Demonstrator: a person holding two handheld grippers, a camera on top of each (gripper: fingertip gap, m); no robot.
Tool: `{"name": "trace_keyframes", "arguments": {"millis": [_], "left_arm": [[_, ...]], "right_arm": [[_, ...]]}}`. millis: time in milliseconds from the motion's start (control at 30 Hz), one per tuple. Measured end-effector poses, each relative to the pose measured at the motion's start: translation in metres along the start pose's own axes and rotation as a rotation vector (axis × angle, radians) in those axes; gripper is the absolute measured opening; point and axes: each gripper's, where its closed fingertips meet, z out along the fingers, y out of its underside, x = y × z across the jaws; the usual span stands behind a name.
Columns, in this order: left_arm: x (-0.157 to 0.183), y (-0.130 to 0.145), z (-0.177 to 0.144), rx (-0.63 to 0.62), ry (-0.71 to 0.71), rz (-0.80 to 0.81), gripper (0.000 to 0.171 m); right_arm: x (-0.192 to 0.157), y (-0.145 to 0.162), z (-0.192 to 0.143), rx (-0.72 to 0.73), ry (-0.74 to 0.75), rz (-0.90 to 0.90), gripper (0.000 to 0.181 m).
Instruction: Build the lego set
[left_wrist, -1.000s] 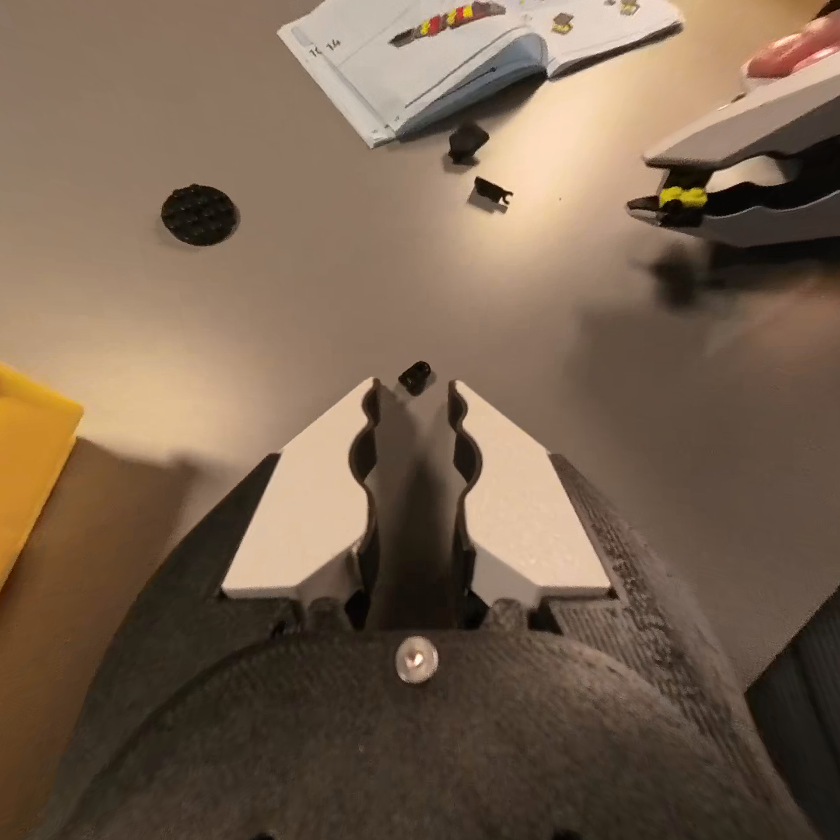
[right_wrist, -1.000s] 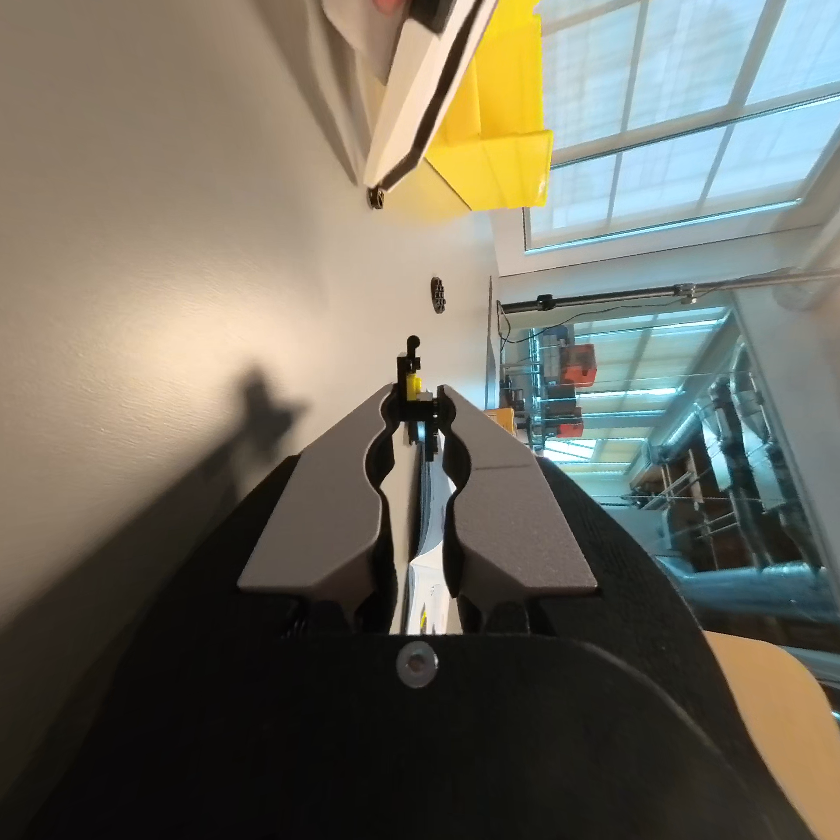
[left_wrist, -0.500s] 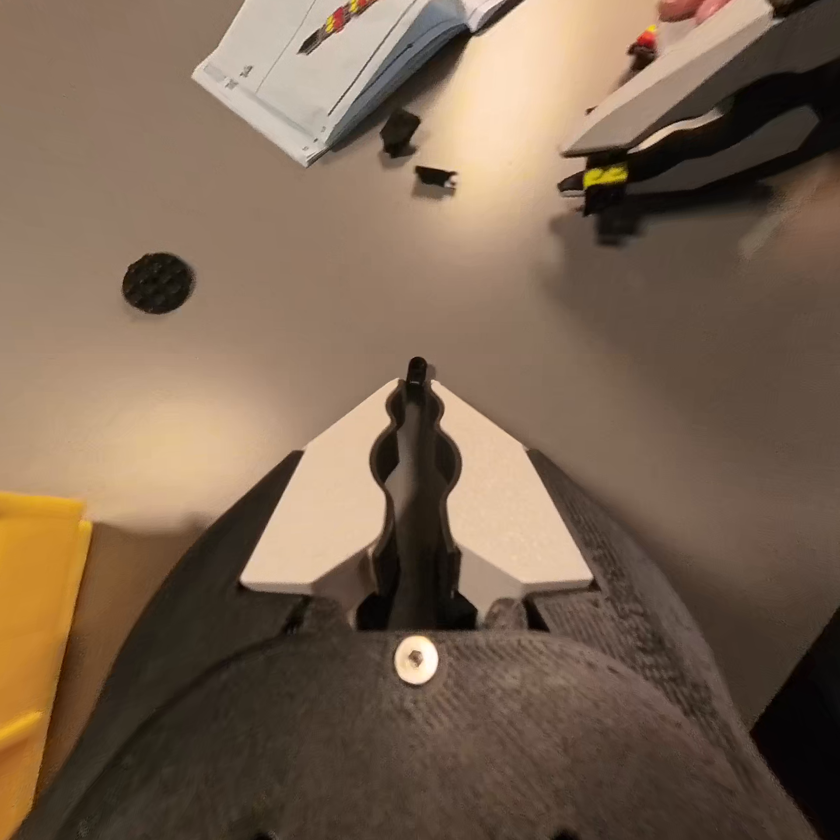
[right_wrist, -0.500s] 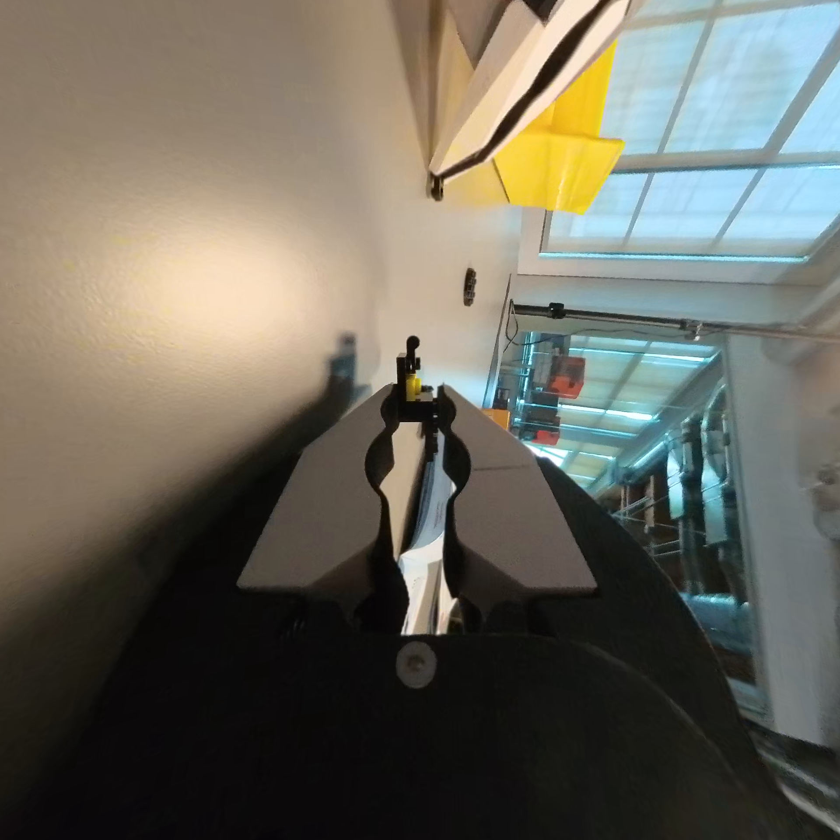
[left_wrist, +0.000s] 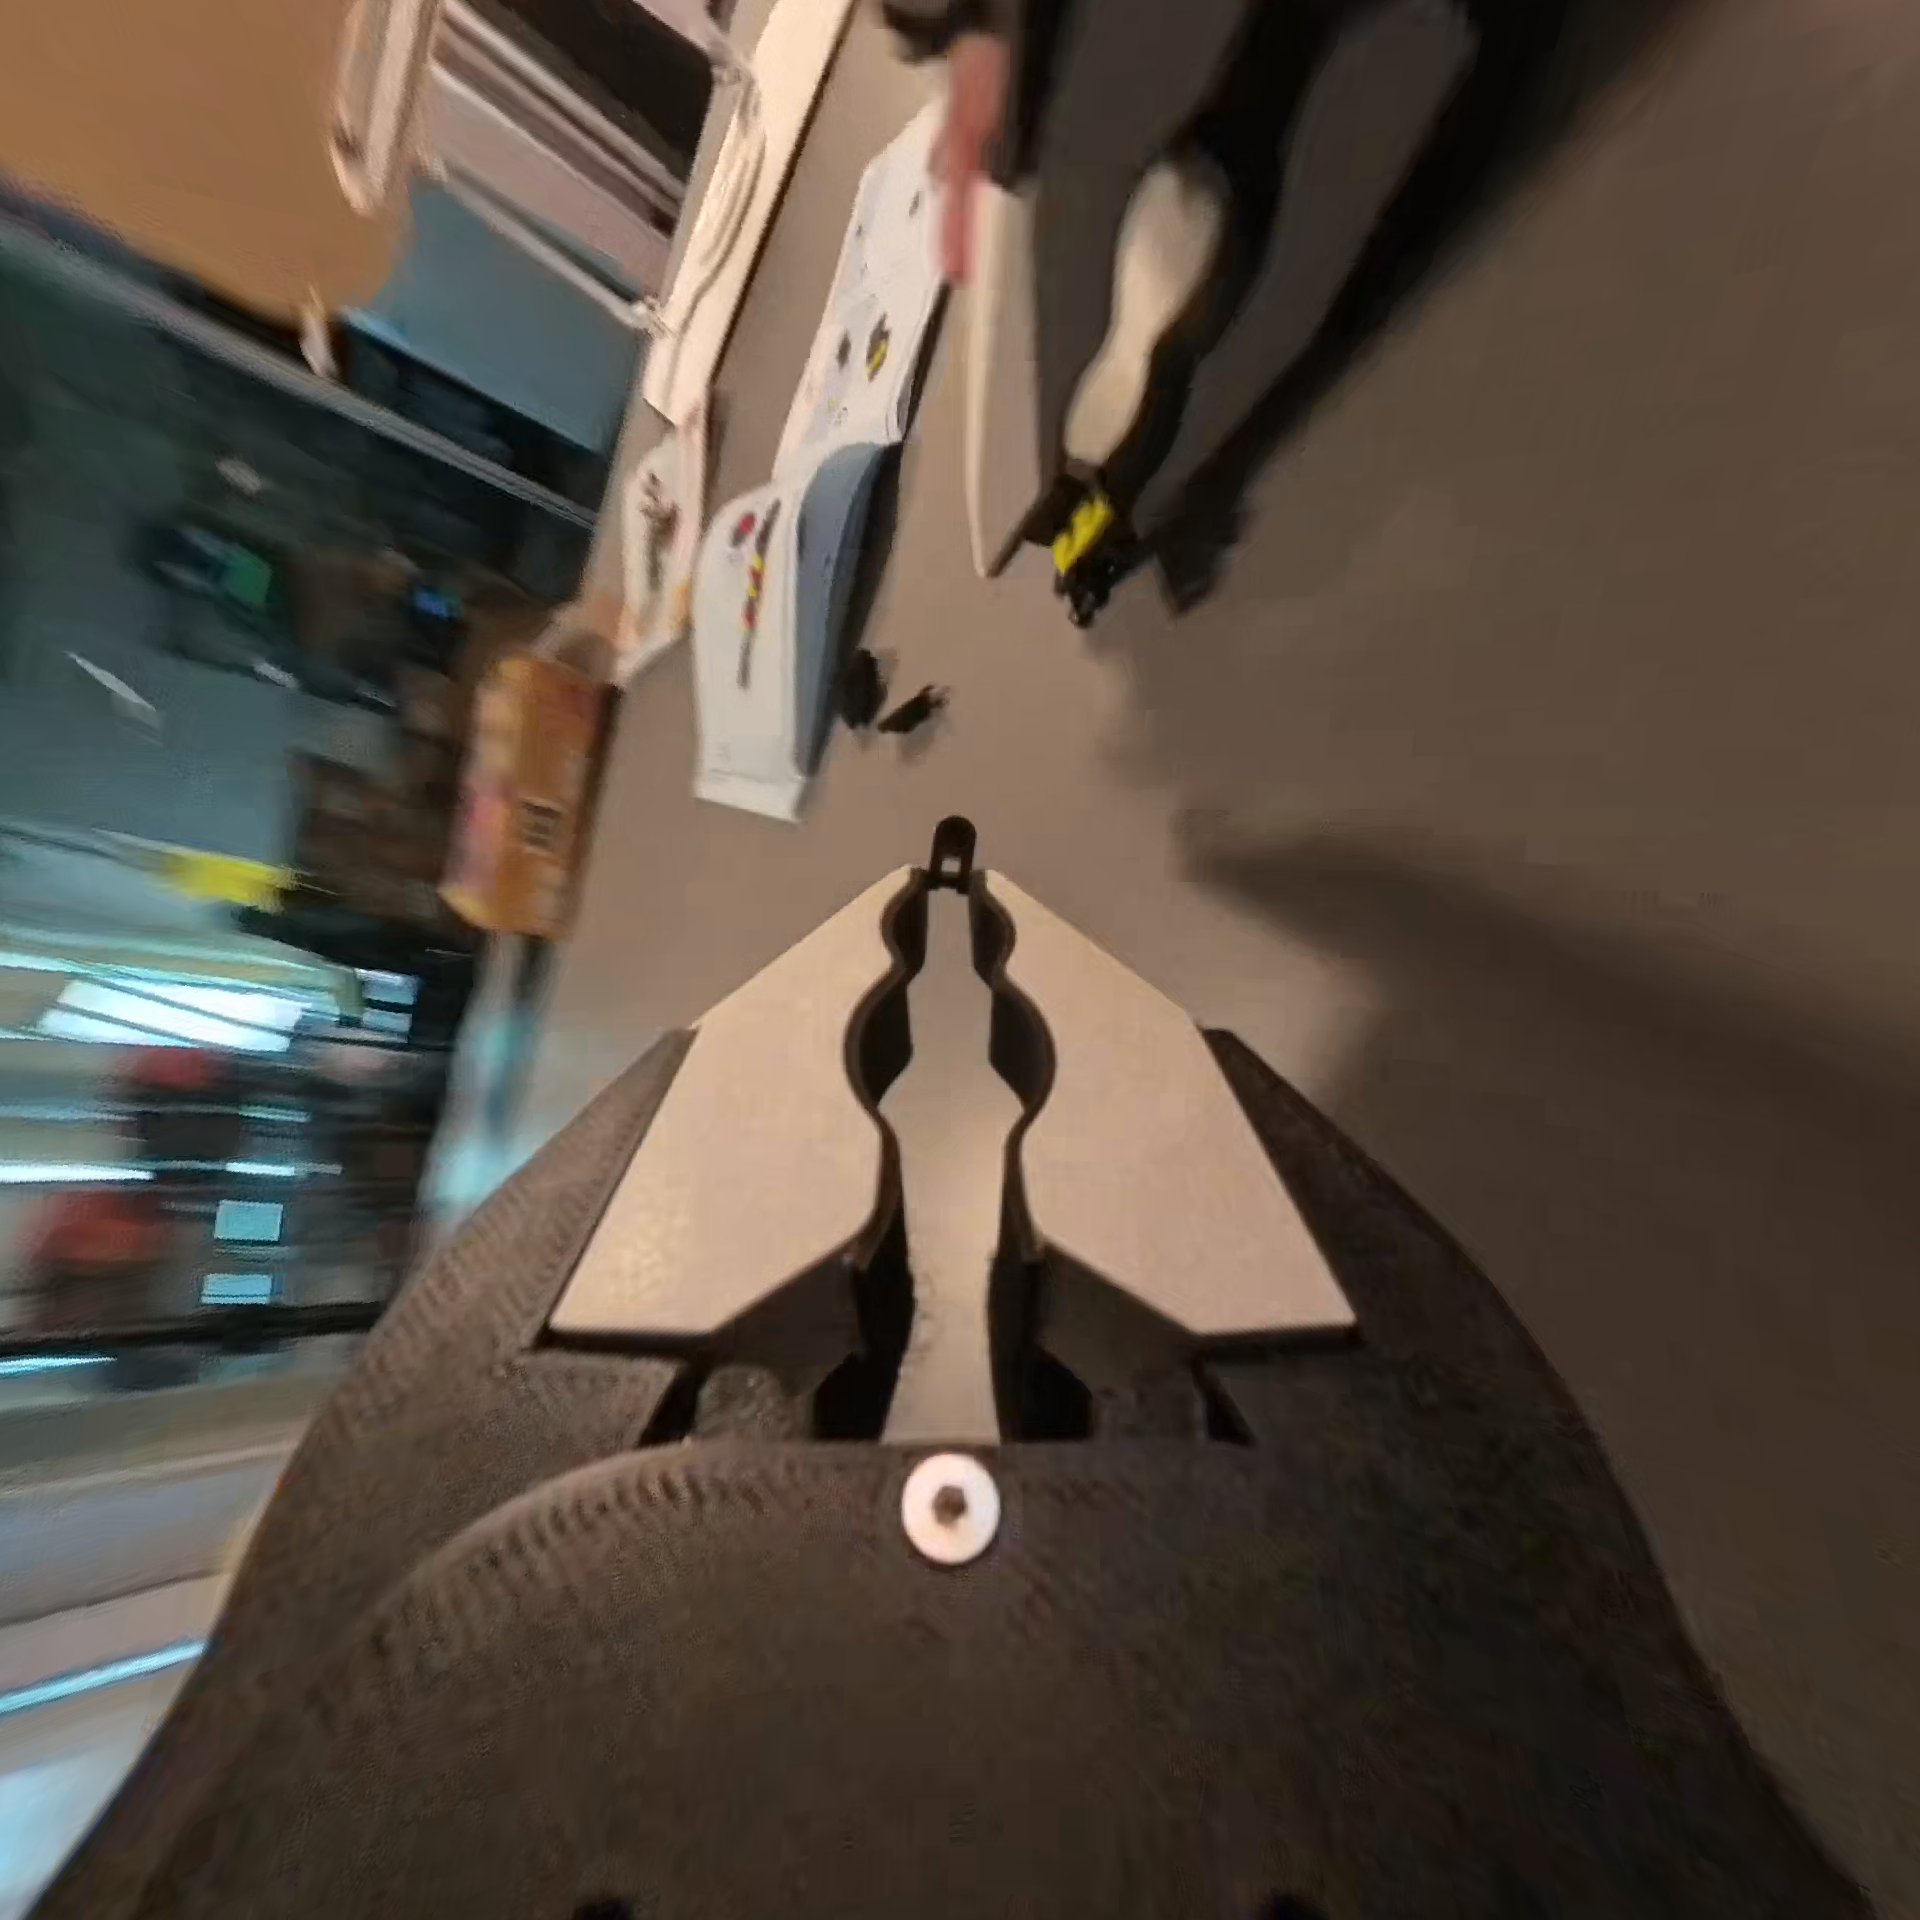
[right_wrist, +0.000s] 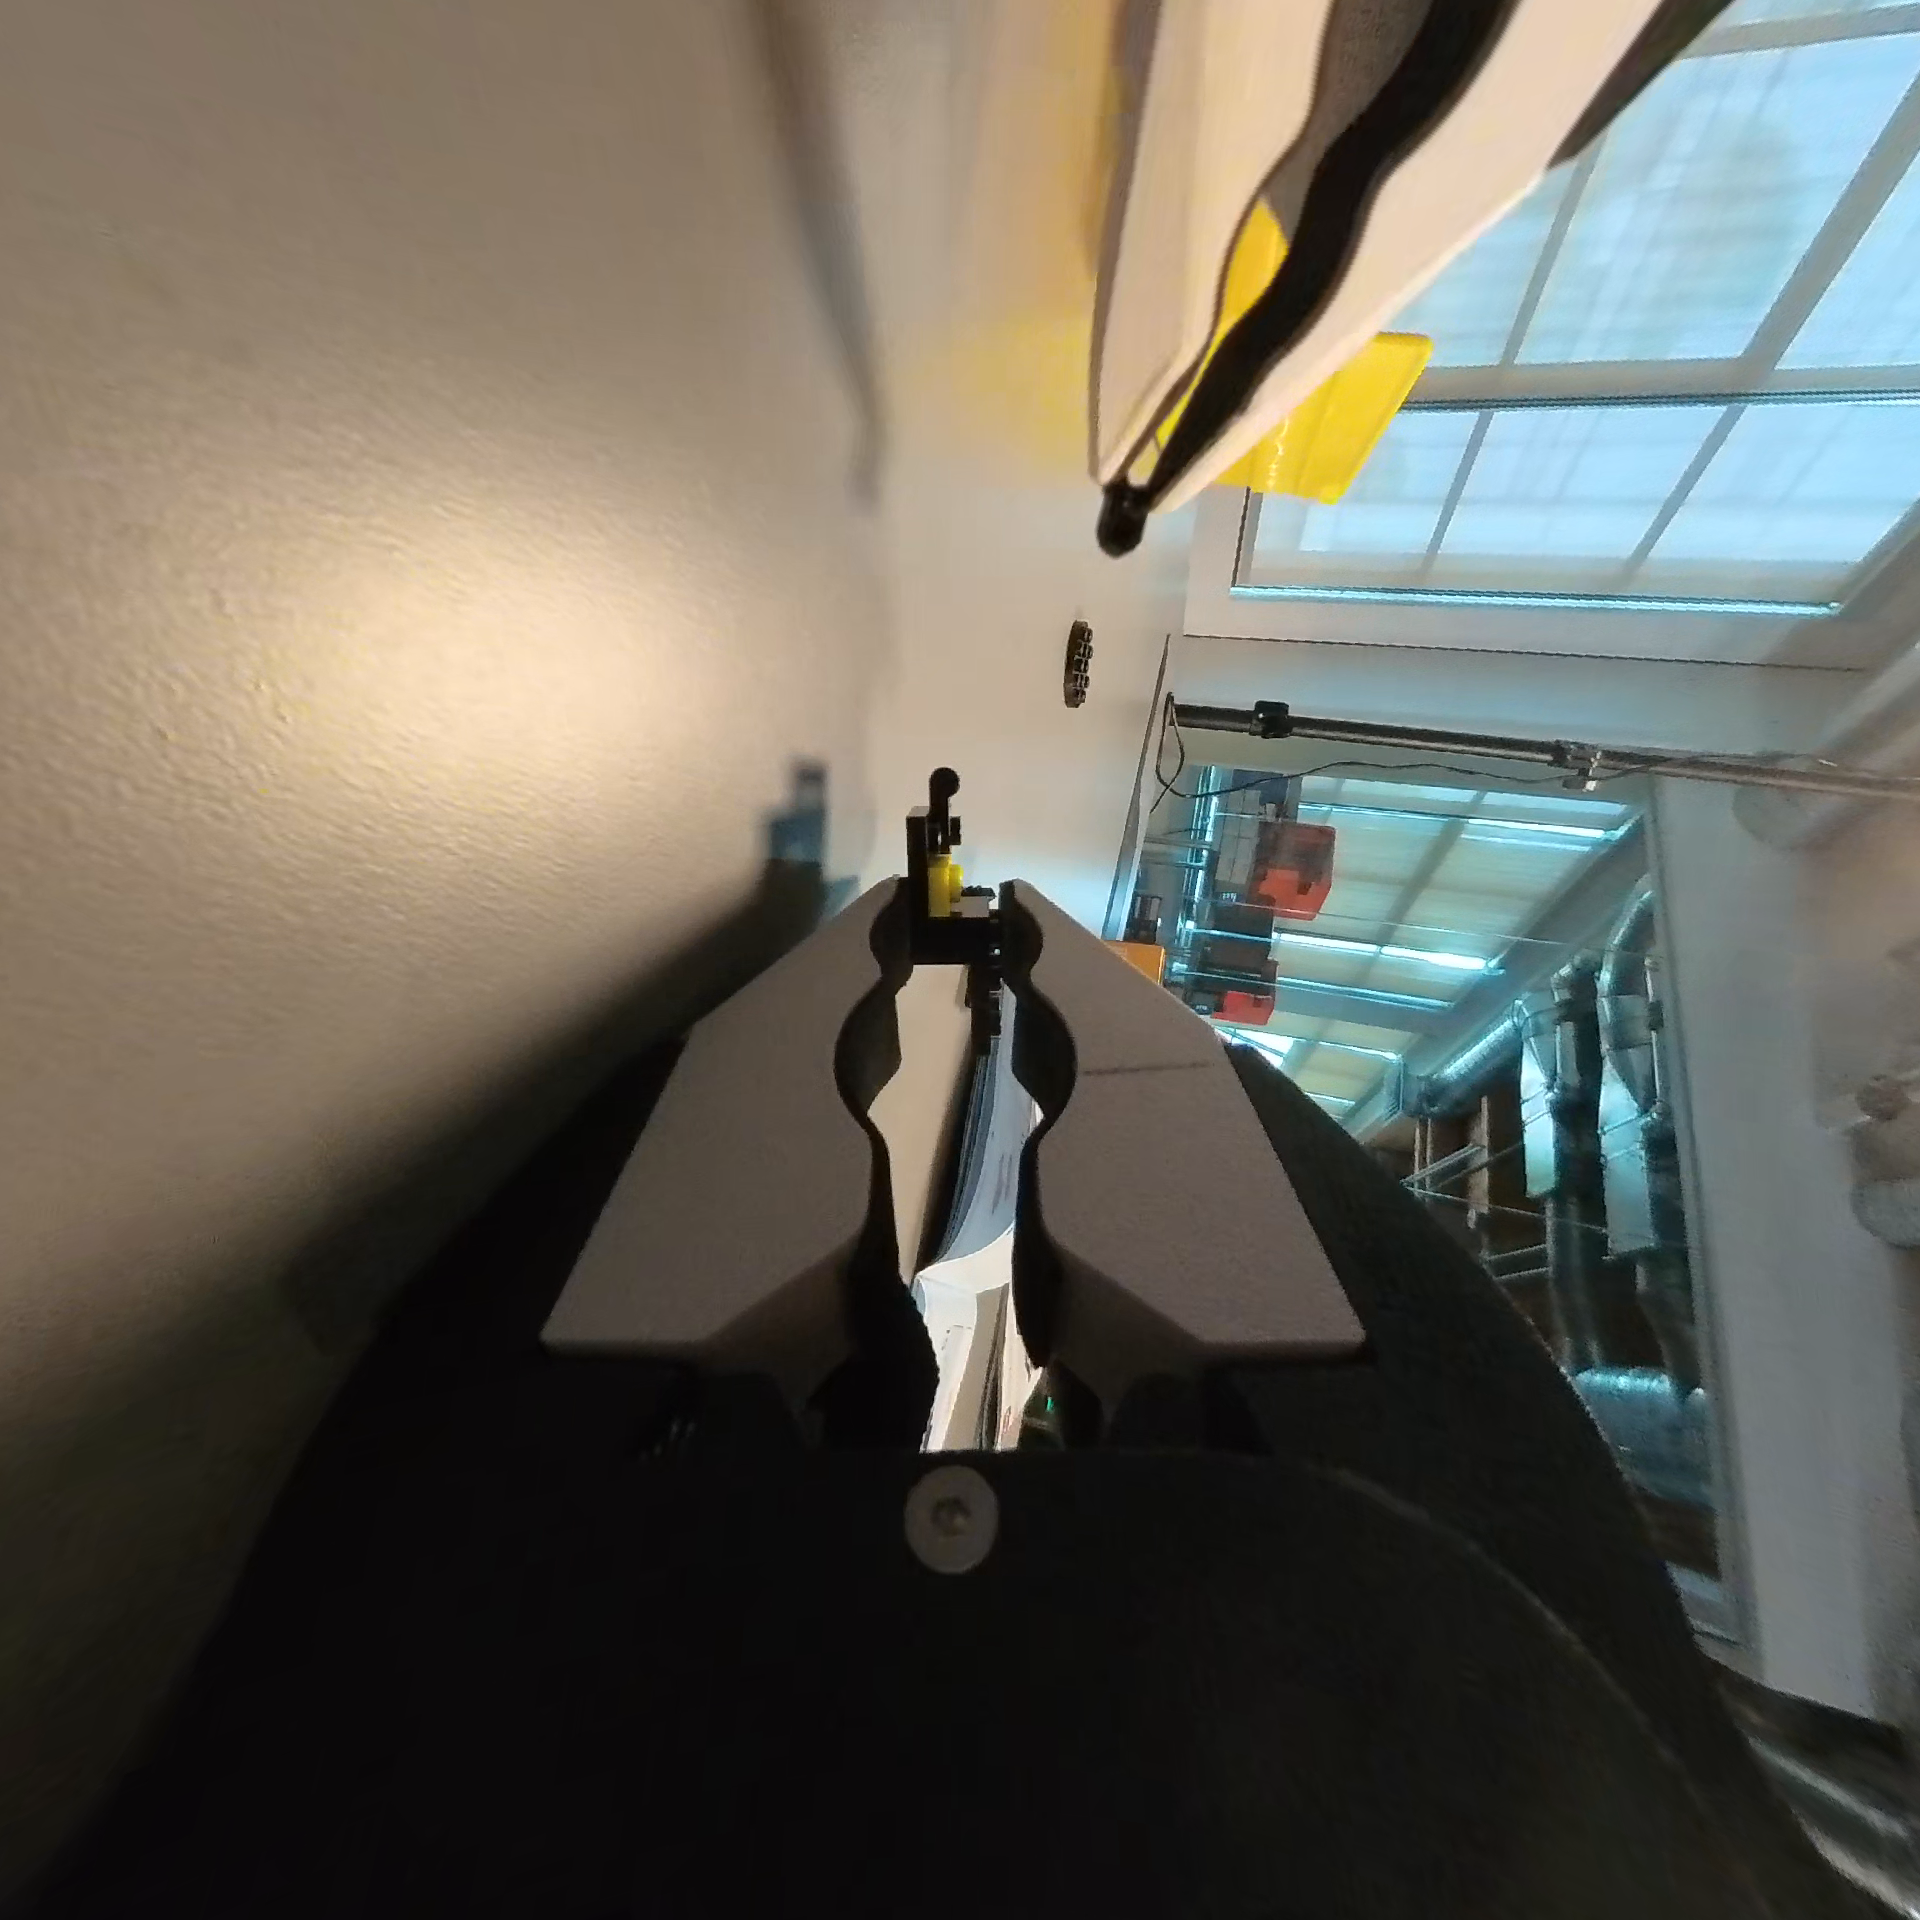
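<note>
Smooth grey-brown tabletop under warm light, a bright patch glaring off it, and beyond its edge a workshop room, mostly smeared by motion in the left wrist view: dark shelving, a blurred brown box near the table's rim. From the right wrist view, big paned windows and silver ducting fill the background. A bright yellow plastic bin sits on the table near the windows; what's inside it I can't tell. An open white instruction booklet lies flat, with two small loose black pieces just beside its corner, and a round black studded plate rests farther off. Now the claws: the left gripper is pinched tight on a tiny black lego piece with a ring end, poking out past the tips, lifted off the table. The right gripper is clamped on a small black-and-yellow lego assembly with a ball-tipped stalk on top, also held in the air. The two grippers are near each other, tips apart.
</note>
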Motion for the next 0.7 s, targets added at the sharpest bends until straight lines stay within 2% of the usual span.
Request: {"name": "trace_keyframes", "arguments": {"millis": [100, 200, 367, 533, 633, 700], "left_arm": [[0.002, 0.008, 0.004, -0.144, -0.068, 0.461, 0.007], [0.013, 0.011, 0.008, -0.181, -0.045, 0.851, 0.007], [0.032, 0.002, 0.002, -0.115, 0.020, 1.240, 0.007], [0.051, -0.007, -0.009, -0.052, 0.104, 1.421, 0.006], [0.053, -0.008, -0.016, -0.020, 0.140, 1.398, 0.013], [0.049, -0.005, -0.020, -0.025, 0.144, 1.325, 0.024]], "right_arm": [[0.001, 0.000, 0.000, 0.003, 0.000, 0.012, 0.014], [0.001, 0.001, 0.001, 0.002, 0.001, 0.018, 0.014], [0.001, 0.001, 0.001, 0.003, -0.001, 0.011, 0.014], [0.001, 0.000, 0.002, 0.005, -0.002, 0.011, 0.013], [0.001, 0.001, 0.002, 0.005, 0.000, 0.013, 0.014], [0.001, 0.001, 0.002, 0.005, 0.000, 0.014, 0.014]]}}
